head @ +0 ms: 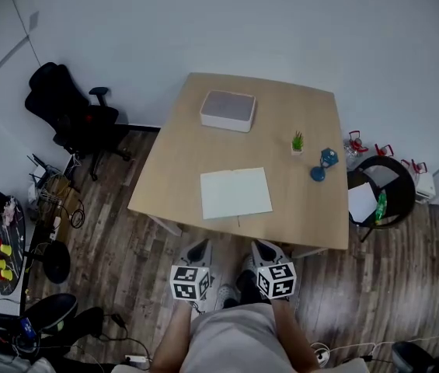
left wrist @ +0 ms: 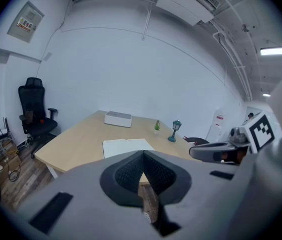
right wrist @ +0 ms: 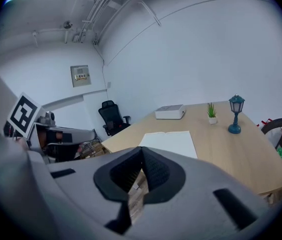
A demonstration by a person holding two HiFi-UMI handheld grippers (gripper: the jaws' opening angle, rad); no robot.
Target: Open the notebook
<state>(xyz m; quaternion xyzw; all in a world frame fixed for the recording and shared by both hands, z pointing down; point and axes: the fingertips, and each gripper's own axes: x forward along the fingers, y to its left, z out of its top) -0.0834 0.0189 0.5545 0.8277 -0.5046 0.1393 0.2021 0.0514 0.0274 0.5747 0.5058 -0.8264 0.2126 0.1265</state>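
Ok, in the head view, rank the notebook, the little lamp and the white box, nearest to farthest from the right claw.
1. notebook, at the near edge of the table, just ahead of the right claw.
2. little lamp, toward the right side.
3. white box, at the far edge.

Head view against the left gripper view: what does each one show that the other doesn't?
Only the head view shows the person's lap and a green bottle right of the table. Only the left gripper view shows the ceiling light, a wall panel, and the left tongs shut on nothing, close up. Both show the table, white notebook, white box, little plant, blue lamp and black office chair.
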